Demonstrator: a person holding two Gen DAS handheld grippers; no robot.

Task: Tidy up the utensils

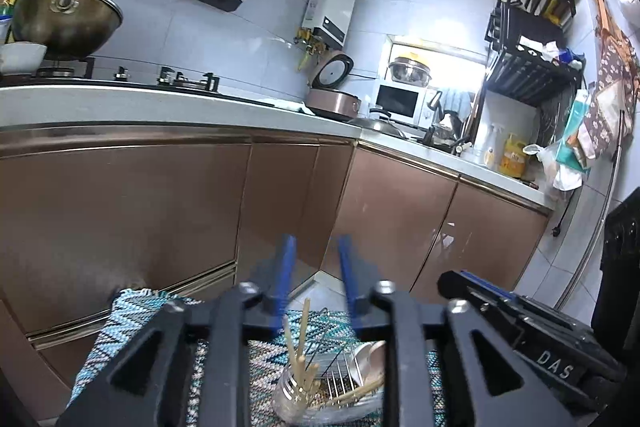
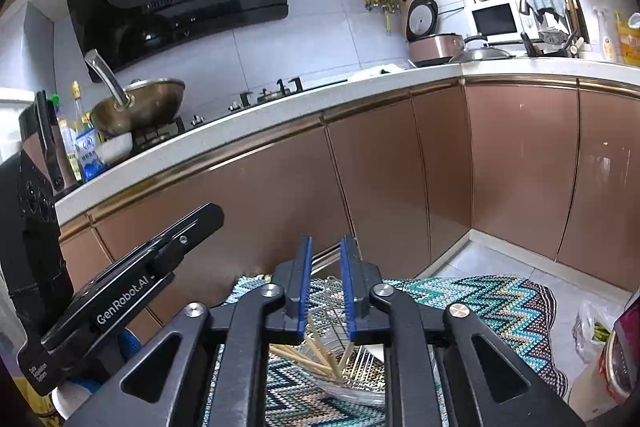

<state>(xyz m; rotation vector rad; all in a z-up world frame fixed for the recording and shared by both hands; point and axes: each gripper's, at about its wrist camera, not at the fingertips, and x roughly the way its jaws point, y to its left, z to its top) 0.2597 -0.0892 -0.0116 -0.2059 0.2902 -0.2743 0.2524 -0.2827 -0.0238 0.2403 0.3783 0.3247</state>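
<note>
Several wooden chopsticks [image 1: 301, 355] stand splayed in a clear holder [image 1: 292, 401] with a wire rack [image 1: 340, 375], and white spoons [image 1: 368, 353] lean beside them. The holder sits on a zigzag-patterned cloth [image 1: 124, 319]. My left gripper [image 1: 316, 243] hovers above and beyond it, its blue fingers [image 1: 285, 267] apart with nothing between them. In the right wrist view the chopsticks [image 2: 320, 351] and holder [image 2: 352, 393] lie below my right gripper [image 2: 327, 243]. That gripper stands open by a narrow gap, with nothing in it. The two grippers are side by side.
Copper-coloured cabinet doors [image 1: 120, 227] close off the space just ahead, under a white counter [image 2: 280, 115]. A wok [image 2: 140, 107] sits on the stove, and a rice cooker [image 2: 436, 43] and a microwave [image 2: 496, 19] stand in the corner. A plastic bag [image 2: 592, 331] lies on the floor at right.
</note>
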